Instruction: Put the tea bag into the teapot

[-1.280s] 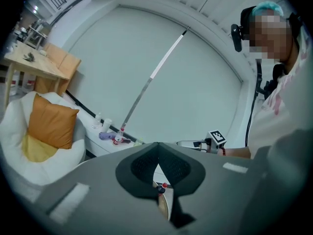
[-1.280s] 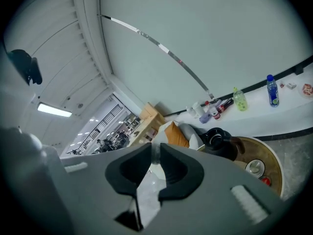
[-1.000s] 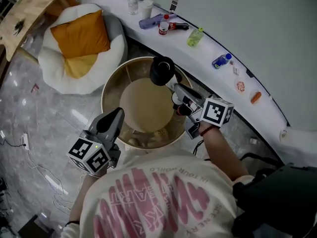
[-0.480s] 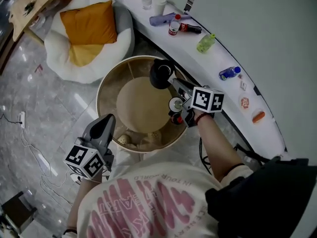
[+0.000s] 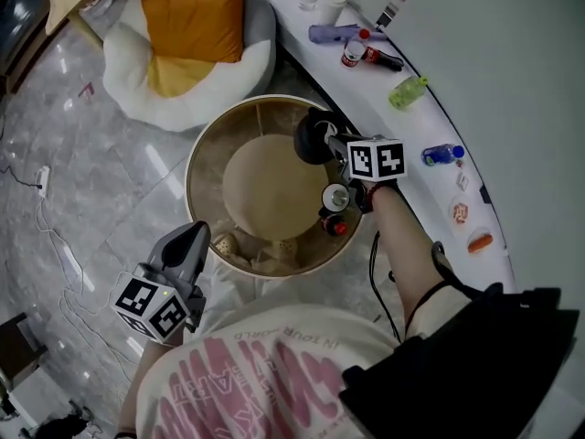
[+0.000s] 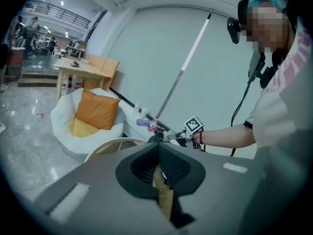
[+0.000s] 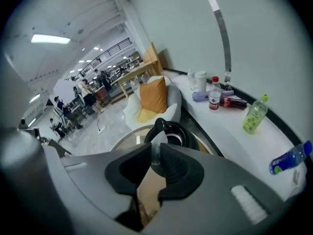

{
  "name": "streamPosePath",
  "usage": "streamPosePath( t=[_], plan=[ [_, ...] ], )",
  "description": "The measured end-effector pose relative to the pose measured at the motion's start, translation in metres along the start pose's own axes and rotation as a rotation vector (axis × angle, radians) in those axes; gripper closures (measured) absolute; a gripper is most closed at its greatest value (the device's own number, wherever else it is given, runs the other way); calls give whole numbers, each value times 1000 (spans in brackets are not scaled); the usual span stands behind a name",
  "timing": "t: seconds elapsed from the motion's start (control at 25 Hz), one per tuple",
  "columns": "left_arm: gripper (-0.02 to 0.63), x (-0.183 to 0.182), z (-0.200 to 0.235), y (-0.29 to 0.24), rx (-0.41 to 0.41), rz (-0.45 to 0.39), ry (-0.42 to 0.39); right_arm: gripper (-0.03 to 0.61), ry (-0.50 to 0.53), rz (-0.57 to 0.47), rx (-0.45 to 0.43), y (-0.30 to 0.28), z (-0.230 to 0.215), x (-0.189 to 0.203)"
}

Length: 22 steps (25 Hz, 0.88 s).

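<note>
The black teapot point(image 5: 309, 144) stands open-topped at the far right of the round tan table point(image 5: 203, 149). My right gripper point(image 5: 331, 141) reaches over the pot's right side, its marker cube behind it. In the right gripper view the jaws point(image 7: 155, 151) pinch a small whitish tea bag point(image 7: 154, 158) just in front of the teapot's open mouth point(image 7: 171, 134). My left gripper point(image 5: 189, 245) hangs off the table's near left rim; in the left gripper view its pads point(image 6: 159, 150) meet with nothing between them.
A round lid-like piece point(image 5: 335, 197) and a red-capped item point(image 5: 336, 228) sit on the table below my right wrist. Small pale items point(image 5: 225, 243) lie at the near rim. A white counter point(image 5: 430, 122) holds bottles. A white beanbag with an orange cushion point(image 5: 194, 18) lies beyond.
My right gripper has swung down and in toward the teapot, rolling as it went. The left gripper has sunk a little at the near rim. The head view has shifted.
</note>
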<state>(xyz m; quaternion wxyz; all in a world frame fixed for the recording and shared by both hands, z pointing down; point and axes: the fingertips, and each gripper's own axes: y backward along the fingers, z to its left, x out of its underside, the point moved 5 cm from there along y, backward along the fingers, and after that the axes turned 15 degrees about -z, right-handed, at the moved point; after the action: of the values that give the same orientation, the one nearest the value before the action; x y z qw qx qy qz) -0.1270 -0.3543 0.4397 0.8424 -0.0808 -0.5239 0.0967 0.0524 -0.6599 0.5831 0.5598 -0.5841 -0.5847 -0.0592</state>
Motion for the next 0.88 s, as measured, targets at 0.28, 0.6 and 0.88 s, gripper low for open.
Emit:
streamPosePath(
  t=[0.28,0.6,0.88],
  plan=[
    [597,5,10,14,-46,-18,18,518,236,189,-8,-26,2,-1],
    [597,8,19,18,-81,-49,59,518,371,353,-36,-41,3,2],
    [597,17,22,20,-108,-27,84,520,417,463,-40,-56,-7,4]
  ],
)
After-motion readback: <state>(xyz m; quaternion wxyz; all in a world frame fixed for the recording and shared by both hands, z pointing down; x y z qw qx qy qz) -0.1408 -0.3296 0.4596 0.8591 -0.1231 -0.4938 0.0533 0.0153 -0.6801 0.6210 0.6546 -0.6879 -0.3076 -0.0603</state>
